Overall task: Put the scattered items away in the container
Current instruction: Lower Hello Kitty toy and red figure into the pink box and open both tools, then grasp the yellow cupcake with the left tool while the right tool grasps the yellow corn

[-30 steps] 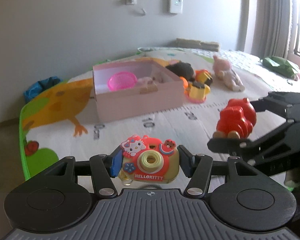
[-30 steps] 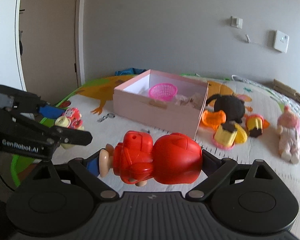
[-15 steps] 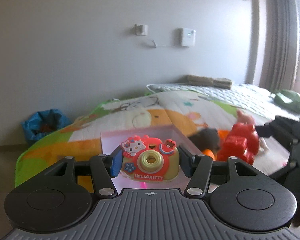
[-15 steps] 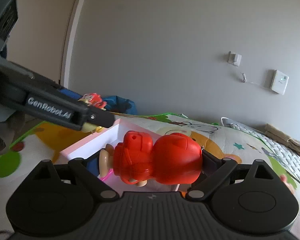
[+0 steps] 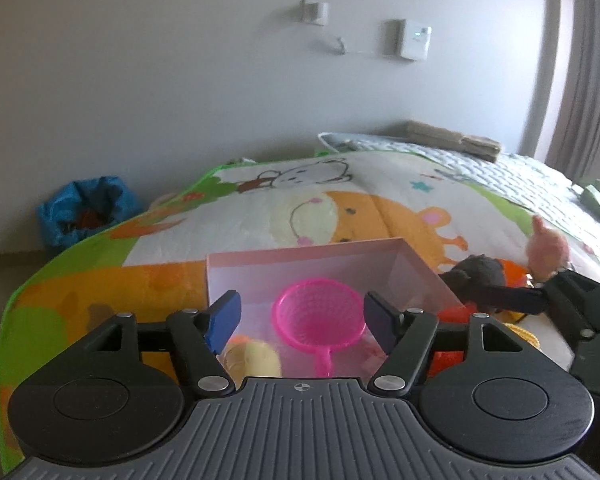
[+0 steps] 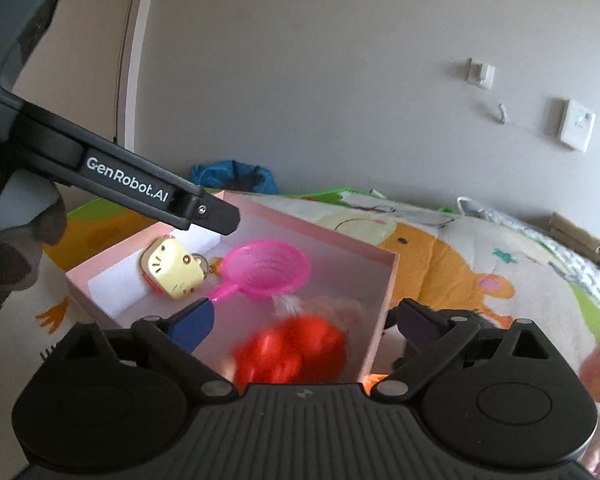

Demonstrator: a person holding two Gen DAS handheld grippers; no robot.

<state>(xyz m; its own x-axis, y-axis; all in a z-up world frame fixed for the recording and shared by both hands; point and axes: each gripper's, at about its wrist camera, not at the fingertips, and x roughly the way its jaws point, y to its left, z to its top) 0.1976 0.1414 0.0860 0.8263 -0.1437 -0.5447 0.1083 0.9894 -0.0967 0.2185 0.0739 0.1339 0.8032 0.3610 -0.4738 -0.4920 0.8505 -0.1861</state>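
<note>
My left gripper point(image 5: 302, 322) hangs over the pink box point(image 5: 300, 250), its jaws opening with nothing between them. The yellow Hello Kitty camera point(image 5: 256, 356) lies in the box under it, back side up in the right wrist view point(image 6: 172, 268), beside a pink strainer point(image 5: 318, 316). My right gripper point(image 6: 304, 324) stands open over the box's near right part. The red toy point(image 6: 296, 354) is a blur just below its fingers, free of the pads and inside the box. A finger of the left gripper point(image 6: 204, 212) crosses the upper left of the right wrist view.
The box point(image 6: 392, 280) sits on a colourful play mat point(image 5: 340, 208). Right of it lie a black plush point(image 5: 480, 276), a pink doll point(image 5: 548, 244) and orange and yellow toys. A blue bag point(image 5: 84, 208) stands by the wall. A light doll's hair point(image 6: 340, 304) shows inside the box.
Both grippers moved forward over the box and opened. The camera left the left gripper and lies in the box; the red toy left the right gripper and is dropping in.
</note>
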